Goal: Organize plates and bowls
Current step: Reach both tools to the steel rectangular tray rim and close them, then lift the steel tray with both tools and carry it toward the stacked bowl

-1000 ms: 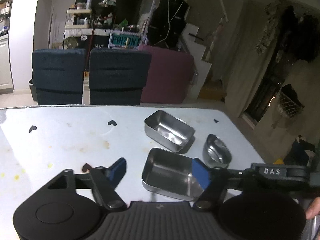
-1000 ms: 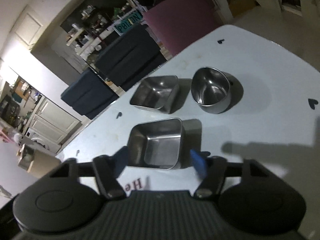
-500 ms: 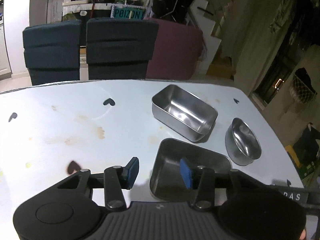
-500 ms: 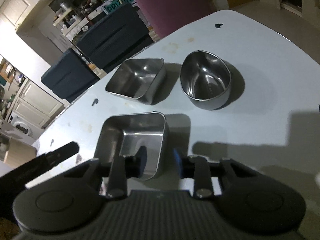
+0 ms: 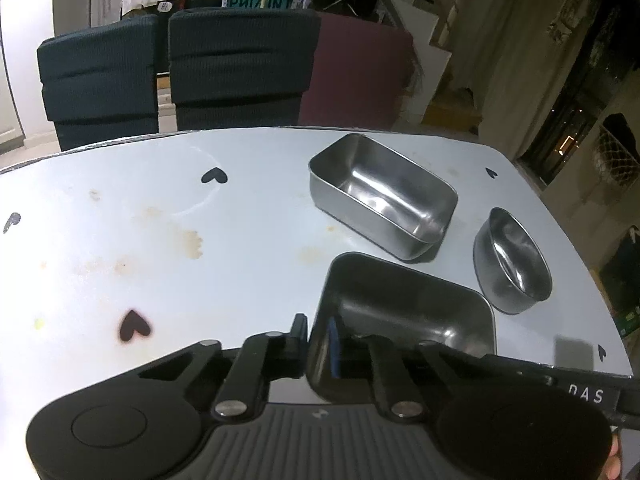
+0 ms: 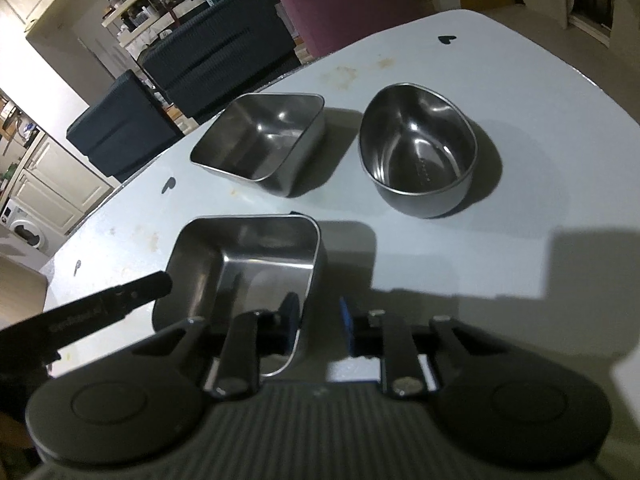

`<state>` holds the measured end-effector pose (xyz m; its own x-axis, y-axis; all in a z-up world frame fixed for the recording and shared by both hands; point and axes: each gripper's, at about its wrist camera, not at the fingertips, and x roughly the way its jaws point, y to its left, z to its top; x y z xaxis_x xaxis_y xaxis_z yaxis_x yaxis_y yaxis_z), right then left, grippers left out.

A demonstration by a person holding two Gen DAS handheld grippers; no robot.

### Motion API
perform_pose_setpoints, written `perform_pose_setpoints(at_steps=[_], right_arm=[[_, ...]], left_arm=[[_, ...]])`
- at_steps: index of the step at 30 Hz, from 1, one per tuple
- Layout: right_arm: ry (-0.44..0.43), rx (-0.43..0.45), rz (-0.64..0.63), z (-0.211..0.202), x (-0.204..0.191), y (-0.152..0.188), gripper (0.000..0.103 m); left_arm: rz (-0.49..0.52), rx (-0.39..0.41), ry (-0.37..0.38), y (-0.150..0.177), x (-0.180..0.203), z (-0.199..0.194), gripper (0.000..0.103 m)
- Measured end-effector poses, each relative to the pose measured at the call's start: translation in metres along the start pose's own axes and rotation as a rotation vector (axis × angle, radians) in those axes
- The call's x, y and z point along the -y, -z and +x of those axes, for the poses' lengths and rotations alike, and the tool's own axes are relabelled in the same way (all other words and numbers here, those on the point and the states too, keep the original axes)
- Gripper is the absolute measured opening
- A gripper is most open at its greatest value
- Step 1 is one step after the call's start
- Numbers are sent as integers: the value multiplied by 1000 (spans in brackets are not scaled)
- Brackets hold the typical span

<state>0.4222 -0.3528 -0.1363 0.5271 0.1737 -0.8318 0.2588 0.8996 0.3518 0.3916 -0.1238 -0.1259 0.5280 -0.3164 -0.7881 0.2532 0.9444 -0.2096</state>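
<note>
Three steel dishes stand on the white table (image 5: 120,240). The near rectangular tray (image 5: 408,312) (image 6: 248,260) is gripped from both sides. My left gripper (image 5: 318,338) is shut on its left wall, one finger inside and one outside. My right gripper (image 6: 318,320) straddles its right wall with a small gap still showing. A second rectangular tray (image 5: 380,196) (image 6: 260,144) stands behind it. An oval bowl (image 5: 512,260) (image 6: 418,152) stands to the right of the trays.
Two dark blue chairs (image 5: 240,68) and a maroon chair (image 5: 360,76) stand at the table's far edge. The table top has black heart marks (image 5: 134,326) and brown stains. The right table edge (image 5: 600,280) drops to the floor.
Both grippers have closed in from wide open and moved onto the near tray's opposite walls. The left one has shut on the wall; the right one has narrowed around it.
</note>
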Motion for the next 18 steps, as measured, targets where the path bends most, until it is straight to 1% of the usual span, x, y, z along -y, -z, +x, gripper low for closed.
perform_pose_setpoints(at_steps=[2,4,8,18], right_arm=[[-7,-2,-9,3,-1,0,15],[-15,-1,-23,3,-5,1,9],[2,14,-68,4,-12,3,8],[17,55,-140,-7,-18,4,7]], left_arm=[[-21,2,13,1,-4,0,10],[-20,4,14,2,-4,0,5],[-31,-7,30,4,-7,-3,4],[16,10,28,16,1,-26,4]])
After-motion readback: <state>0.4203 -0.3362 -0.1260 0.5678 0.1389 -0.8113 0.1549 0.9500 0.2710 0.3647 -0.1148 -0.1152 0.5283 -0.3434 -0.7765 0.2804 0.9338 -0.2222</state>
